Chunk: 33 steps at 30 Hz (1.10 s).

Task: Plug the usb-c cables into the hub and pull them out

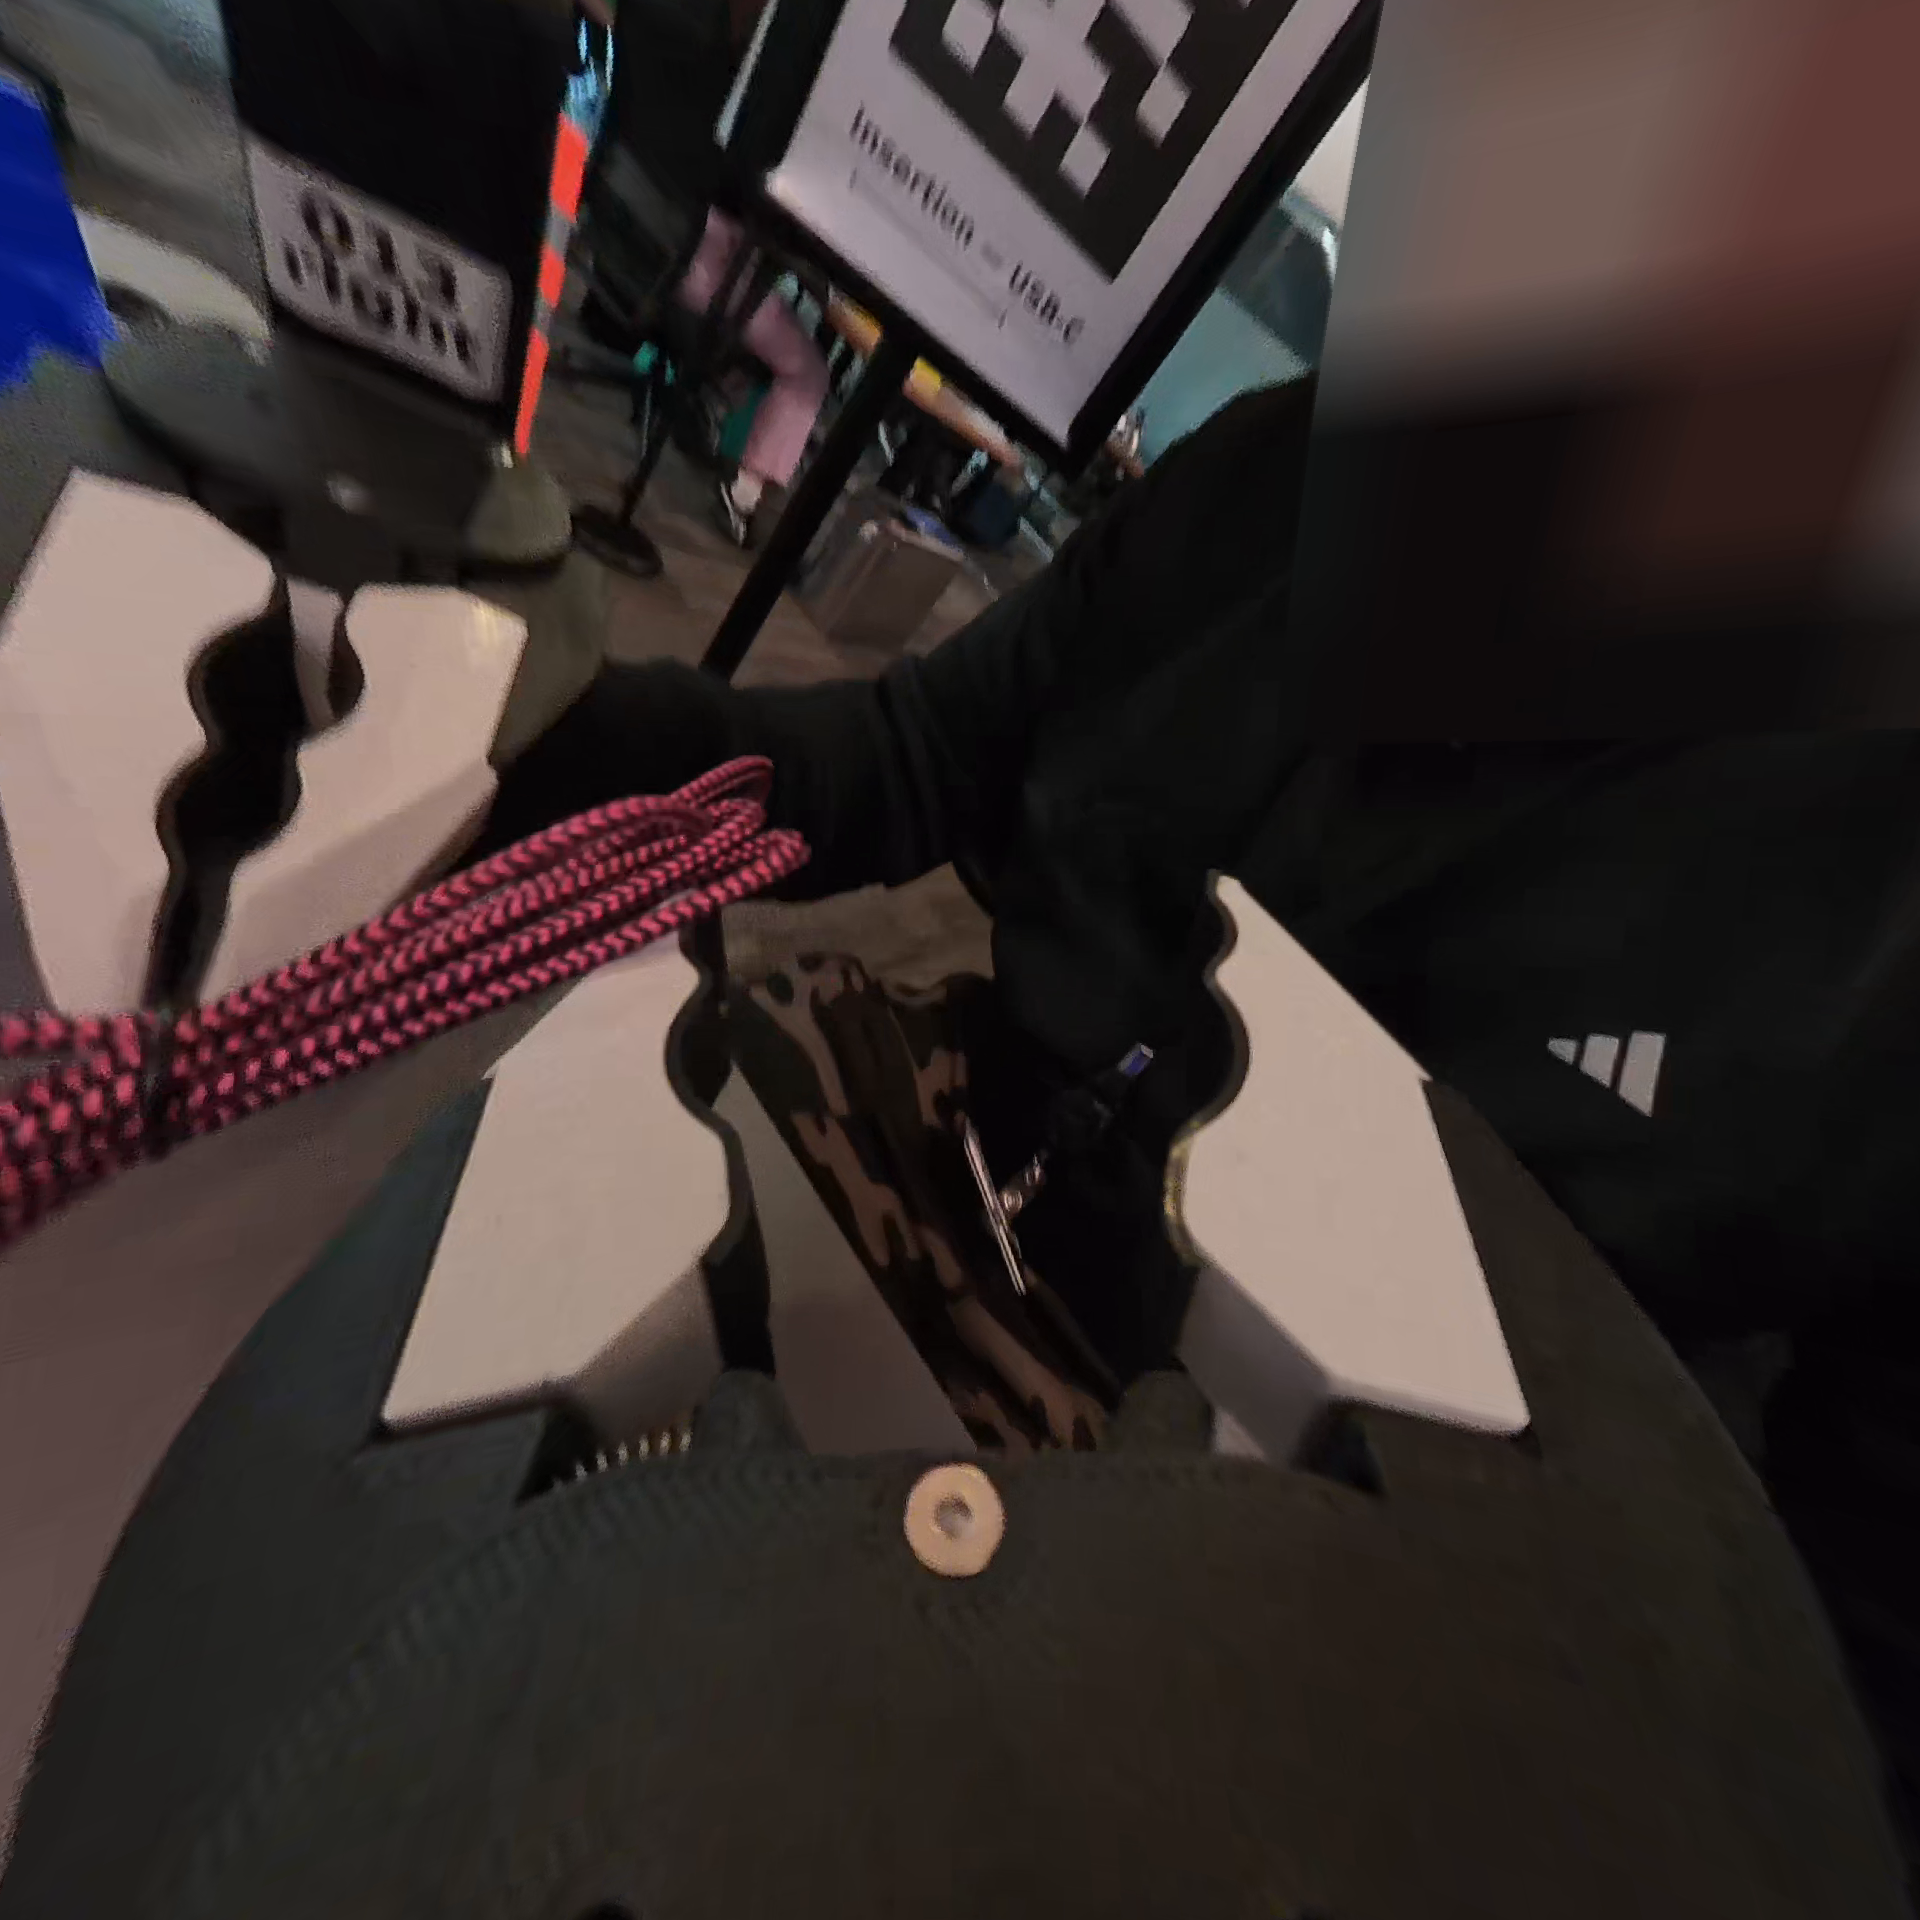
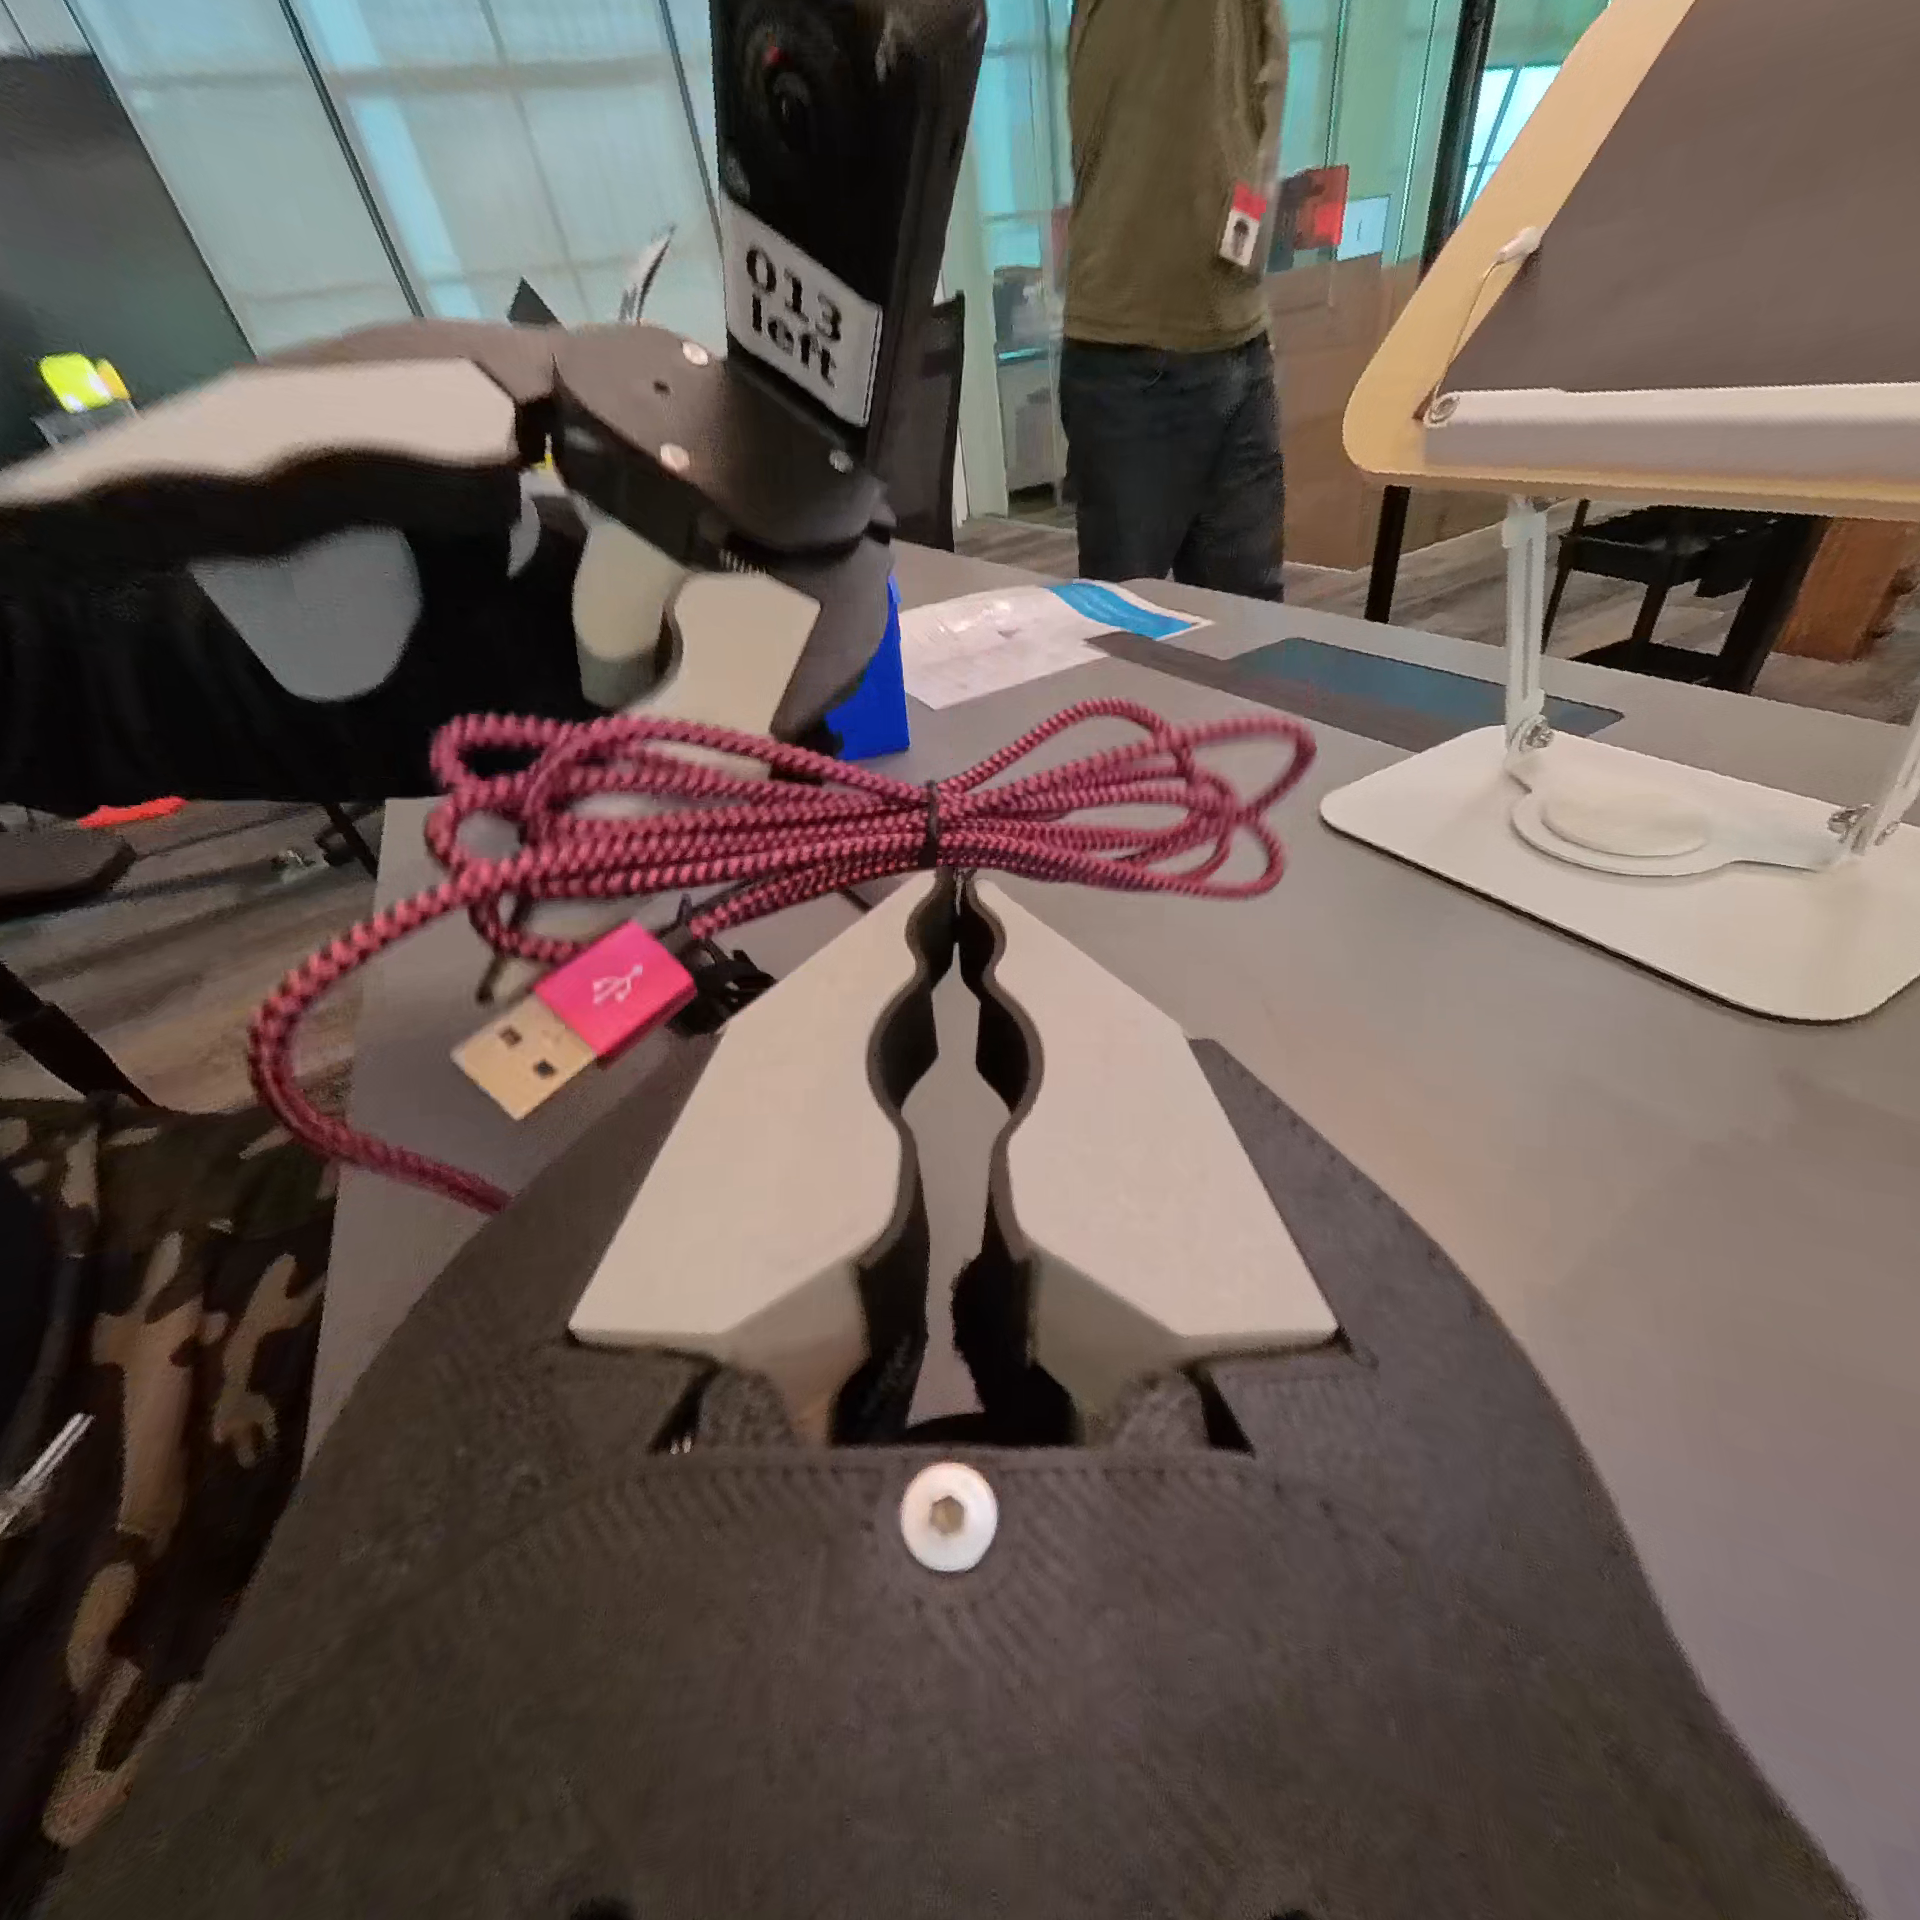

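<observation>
A pink-and-black braided cable (image 2: 831,821) is coiled into a bundle and bound at the middle by a black tie. My right gripper (image 2: 956,894) is shut on the bundle at the tie and holds it above the grey table (image 2: 1455,1143). The cable's pink USB-A plug (image 2: 613,987) hangs loose at the left. My left gripper (image 1: 956,945) is open wide and empty, a little to the right of the bundle (image 1: 468,956). The left wrist view shows the right gripper (image 1: 171,987) at the left, pinching the cable. The left gripper's black housing (image 2: 727,457) hangs above the bundle.
A blue block (image 2: 873,686) stands behind the cable, with papers (image 2: 1039,634) beyond it. A white tilted stand (image 2: 1662,831) takes the table's right side. A sign on a black pole (image 1: 1039,156), a black sleeve (image 1: 1039,727) and camouflage trousers (image 1: 883,1143) are close. A person (image 2: 1164,260) stands behind the table.
</observation>
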### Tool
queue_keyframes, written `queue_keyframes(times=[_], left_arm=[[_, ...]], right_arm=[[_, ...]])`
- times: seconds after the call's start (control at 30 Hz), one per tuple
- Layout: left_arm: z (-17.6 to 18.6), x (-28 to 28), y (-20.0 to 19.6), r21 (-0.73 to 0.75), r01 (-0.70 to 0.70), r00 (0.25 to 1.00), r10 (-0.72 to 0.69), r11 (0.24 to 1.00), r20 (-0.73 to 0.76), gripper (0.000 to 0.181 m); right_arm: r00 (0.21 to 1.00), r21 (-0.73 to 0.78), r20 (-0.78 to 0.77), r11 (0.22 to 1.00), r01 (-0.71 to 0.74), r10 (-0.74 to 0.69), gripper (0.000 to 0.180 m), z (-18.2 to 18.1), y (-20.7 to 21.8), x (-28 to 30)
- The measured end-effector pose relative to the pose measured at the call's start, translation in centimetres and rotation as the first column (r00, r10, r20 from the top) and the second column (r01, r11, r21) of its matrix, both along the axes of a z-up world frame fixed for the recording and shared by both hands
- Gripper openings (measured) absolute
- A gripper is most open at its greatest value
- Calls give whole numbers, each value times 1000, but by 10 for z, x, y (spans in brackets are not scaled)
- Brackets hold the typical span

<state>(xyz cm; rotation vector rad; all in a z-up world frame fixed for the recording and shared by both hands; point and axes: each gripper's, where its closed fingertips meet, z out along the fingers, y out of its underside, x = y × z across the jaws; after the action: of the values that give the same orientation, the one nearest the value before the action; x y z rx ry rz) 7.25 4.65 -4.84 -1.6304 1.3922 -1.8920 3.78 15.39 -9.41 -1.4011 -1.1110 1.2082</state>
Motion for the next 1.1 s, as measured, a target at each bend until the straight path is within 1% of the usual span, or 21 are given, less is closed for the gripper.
queue_keyframes(times=[0.1,0.2,0.3,0.37,0.4,0.5,0.57,0.6,0.7,0.87,0.93,1.0,1.1], left_arm=[[11,4,10,34,-66,996,64,997,59,90],[16,8,24,56,-121,990,116,991,73,95],[14,9,43,92,-190,982,187,978,38,100],[4,9,54,137,-212,975,219,968,-37,99],[-1,9,57,148,-207,973,220,967,-77,102],[-20,6,71,189,-216,948,252,958,-195,104],[-31,3,74,253,-200,928,266,947,-262,101],[-32,4,74,279,-196,924,273,940,-270,100],[-48,0,67,344,-123,895,254,931,-367,104],[-49,-10,64,218,-79,897,165,973,-411,105],[-42,-11,60,145,-74,920,124,987,-372,108],[-37,-12,57,114,-49,937,85,992,-338,109],[-27,-14,59,46,-66,956,76,997,-284,110]], right_arm=[[999,25,35,1000,-5,4,0,-6,-3,-3],[998,47,65,999,-13,10,0,-11,-6,-7],[996,56,81,998,-34,29,0,-14,-11,-11],[995,59,85,997,-50,45,0,-16,-15,-13],[995,65,85,996,-62,57,0,-17,-18,-13],[994,73,69,993,-95,90,0,-13,-26,-14],[992,59,73,993,-104,100,0,-15,-26,-13],[992,42,62,992,-115,112,0,-14,-27,-13],[990,10,24,990,-141,141,0,-12,-28,-10],[984,-19,-45,984,-176,175,0,-4,-31,-5],[981,-15,-60,983,-185,184,0,0,-32,-2],[979,-12,-75,981,-191,190,0,3,-34,-1],[972,-22,-109,978,-210,206,0,7,-35,2]])
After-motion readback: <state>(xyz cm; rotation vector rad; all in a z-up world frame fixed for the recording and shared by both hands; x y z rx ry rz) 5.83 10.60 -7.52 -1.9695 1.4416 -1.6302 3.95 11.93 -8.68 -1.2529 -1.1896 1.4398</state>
